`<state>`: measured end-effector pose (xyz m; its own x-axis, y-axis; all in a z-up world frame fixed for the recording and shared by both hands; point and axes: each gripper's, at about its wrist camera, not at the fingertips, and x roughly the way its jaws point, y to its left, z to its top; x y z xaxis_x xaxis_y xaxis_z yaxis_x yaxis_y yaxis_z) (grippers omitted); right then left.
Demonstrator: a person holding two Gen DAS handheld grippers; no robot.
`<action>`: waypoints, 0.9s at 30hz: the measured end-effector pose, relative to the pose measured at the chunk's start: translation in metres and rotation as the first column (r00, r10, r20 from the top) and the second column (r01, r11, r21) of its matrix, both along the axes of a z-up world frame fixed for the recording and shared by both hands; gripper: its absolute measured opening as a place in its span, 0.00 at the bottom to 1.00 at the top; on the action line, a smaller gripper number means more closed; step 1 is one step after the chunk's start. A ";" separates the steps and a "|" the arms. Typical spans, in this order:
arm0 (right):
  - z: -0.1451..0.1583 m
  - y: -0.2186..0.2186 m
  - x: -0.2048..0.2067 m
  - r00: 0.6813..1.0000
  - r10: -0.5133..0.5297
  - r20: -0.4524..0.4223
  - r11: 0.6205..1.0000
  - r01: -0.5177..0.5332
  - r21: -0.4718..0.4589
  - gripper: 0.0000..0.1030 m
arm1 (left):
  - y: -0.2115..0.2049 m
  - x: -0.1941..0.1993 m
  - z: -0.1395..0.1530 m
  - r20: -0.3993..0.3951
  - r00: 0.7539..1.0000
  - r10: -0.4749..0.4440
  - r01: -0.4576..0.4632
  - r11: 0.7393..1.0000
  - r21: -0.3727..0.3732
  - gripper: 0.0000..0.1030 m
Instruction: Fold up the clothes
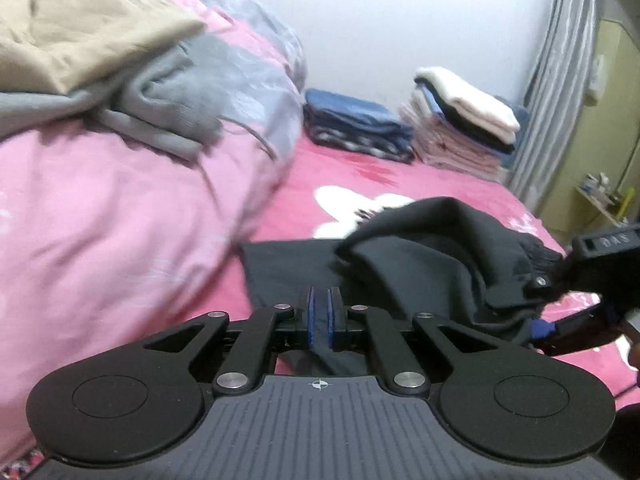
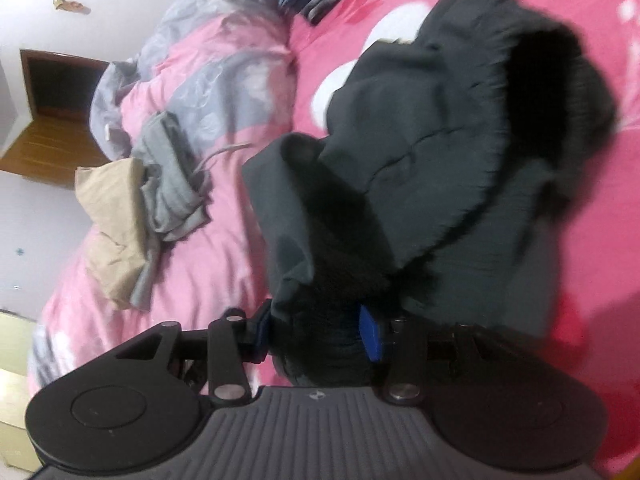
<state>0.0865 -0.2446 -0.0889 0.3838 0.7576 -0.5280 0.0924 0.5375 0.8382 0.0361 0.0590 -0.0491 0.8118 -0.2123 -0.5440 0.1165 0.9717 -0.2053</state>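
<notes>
Dark garment [image 1: 420, 248] on pink bedsheet [image 1: 400, 168], partly flat, partly lifted and bunched. Left gripper [image 1: 320, 316] jaws nearly together, thin fold of the cloth pinched between blue pads [image 1: 310, 316]; fabric edge below the jaws hidden behind the gripper body. Right gripper [image 2: 316, 328] jaws partway apart, clamped on a thick bunched wad, probably a ribbed cuff or waistband, blur makes it hard to tell. Beyond the right jaws, garment mounded up, hollow dark opening, type unclear. Left of both jaws: pink-and-grey quilt [image 1: 120, 208], beige [image 1: 80, 36] and grey clothes [image 1: 168, 96] on top. Far ahead of the left jaws: folded stacks [image 1: 452, 124], blurred. Right gripper cut off at the frame edge in the left view.
</notes>
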 end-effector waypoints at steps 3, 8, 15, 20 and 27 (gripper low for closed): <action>-0.007 0.004 0.012 1.000 -0.012 -0.014 1.000 0.012 0.024 0.46 | -0.002 -0.014 0.007 0.036 0.997 -0.067 0.067 0.998 -0.001 0.43; 0.002 -0.008 0.007 0.999 -0.043 0.003 0.999 0.043 0.017 0.58 | -0.032 -0.030 0.007 0.062 0.973 -0.221 0.221 0.975 0.007 0.55; 0.048 -0.066 -0.040 0.963 -0.188 0.196 0.972 0.210 -0.101 0.64 | -0.079 -0.035 0.006 0.075 0.921 -0.382 0.378 0.924 0.055 0.56; 0.057 -0.105 -0.050 0.925 -0.275 0.263 0.919 0.333 -0.209 0.64 | -0.111 -0.039 -0.001 0.048 0.880 -0.472 0.461 0.874 0.151 0.57; 0.042 -0.116 -0.026 0.917 -0.292 0.273 0.883 0.368 -0.292 0.63 | -0.140 -0.037 -0.032 -0.083 0.869 -0.488 0.486 0.807 0.335 0.58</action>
